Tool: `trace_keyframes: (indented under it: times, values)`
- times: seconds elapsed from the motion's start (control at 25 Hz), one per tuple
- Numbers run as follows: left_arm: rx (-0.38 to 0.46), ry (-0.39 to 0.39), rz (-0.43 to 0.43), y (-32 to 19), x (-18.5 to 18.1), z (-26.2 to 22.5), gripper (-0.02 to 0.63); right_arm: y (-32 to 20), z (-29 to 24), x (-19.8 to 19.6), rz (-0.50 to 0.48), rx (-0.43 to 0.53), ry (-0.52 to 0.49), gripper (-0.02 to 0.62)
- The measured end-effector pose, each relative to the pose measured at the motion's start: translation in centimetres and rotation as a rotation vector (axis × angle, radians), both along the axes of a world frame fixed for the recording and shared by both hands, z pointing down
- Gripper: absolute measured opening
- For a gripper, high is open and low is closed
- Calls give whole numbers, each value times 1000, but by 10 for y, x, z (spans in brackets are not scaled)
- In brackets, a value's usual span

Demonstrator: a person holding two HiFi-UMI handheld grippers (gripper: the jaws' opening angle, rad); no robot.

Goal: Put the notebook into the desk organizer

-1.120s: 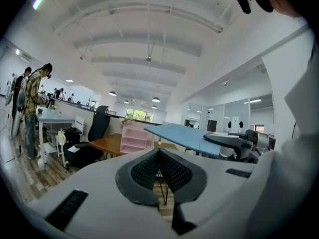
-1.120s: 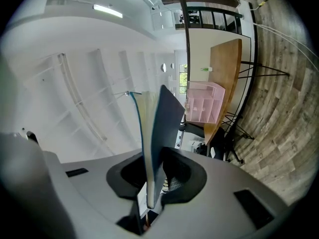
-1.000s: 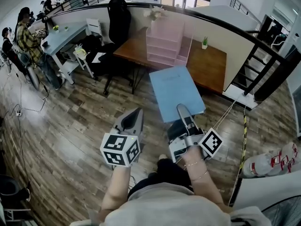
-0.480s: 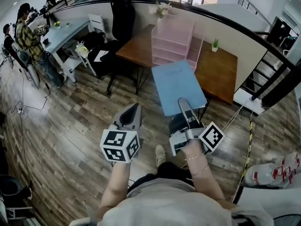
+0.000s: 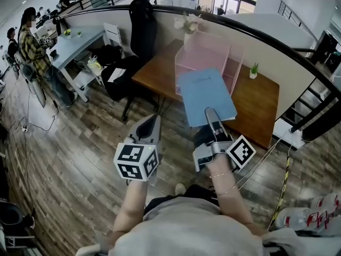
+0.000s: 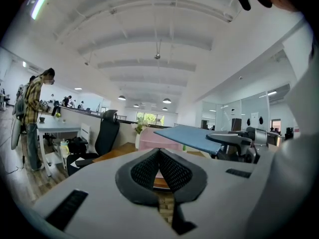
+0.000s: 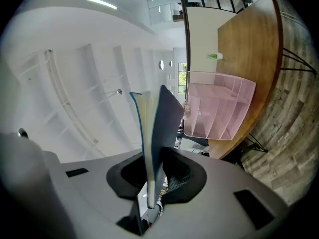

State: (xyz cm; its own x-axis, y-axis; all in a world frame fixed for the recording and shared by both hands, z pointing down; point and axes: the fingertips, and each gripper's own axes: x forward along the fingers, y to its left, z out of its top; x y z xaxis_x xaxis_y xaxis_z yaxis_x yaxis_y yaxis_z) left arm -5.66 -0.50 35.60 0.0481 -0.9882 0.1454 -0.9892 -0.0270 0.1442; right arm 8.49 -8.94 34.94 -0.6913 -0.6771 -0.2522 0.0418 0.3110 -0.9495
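My right gripper (image 5: 213,119) is shut on the near edge of a blue notebook (image 5: 206,96), which lies flat and juts forward. In the right gripper view the notebook (image 7: 157,128) stands edge-on between the pads, right gripper (image 7: 151,166). The pink see-through desk organizer (image 5: 209,53) stands on a brown wooden table (image 5: 258,106) ahead; the notebook's far end overlaps its lower front in the head view, still short of it. The organizer (image 7: 219,111) shows several open shelves. My left gripper (image 5: 149,128) floats beside, shut and empty, left gripper (image 6: 159,152); it sees the notebook (image 6: 192,136) at its right.
A black office chair (image 5: 141,24) stands left of the table. Further left is a pale desk (image 5: 72,42) with people standing by it. A small potted plant (image 5: 254,69) sits on the table's right. A dark railing (image 5: 298,57) and stairs run behind. Wood plank floor lies below.
Both grippers have moved forward toward the wooden table. The organizer looks nearer, and the notebook's far end now overlaps it in the head view. The grip on the notebook is unchanged.
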Motion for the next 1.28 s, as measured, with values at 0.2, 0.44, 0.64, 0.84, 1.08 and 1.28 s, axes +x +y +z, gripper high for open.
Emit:
trace_keyframes:
  times: [0.2, 0.44, 0.64, 0.84, 1.08, 1.28]
  values:
    - [0, 9, 14, -43, -4, 1, 0, -38, -4, -14, -10, 9, -5, 69]
    - [-41, 33, 51, -77, -5, 15, 0, -61, 11, -26, -15, -44, -8, 69]
    - [-57, 66, 74, -99, -17, 23, 0, -73, 18, -38, -10, -54, 3, 69]
    - [-61, 67, 136, -134, -35, 24, 0, -94, 22, -49, 45, -69, -1, 69]
    - [-59, 60, 258, -180, -50, 19, 0, -126, 18, -63, 150, -48, -12, 69]
    - [-48, 56, 363, -214, -59, 17, 0, -148, 15, -65, 258, -38, -17, 69]
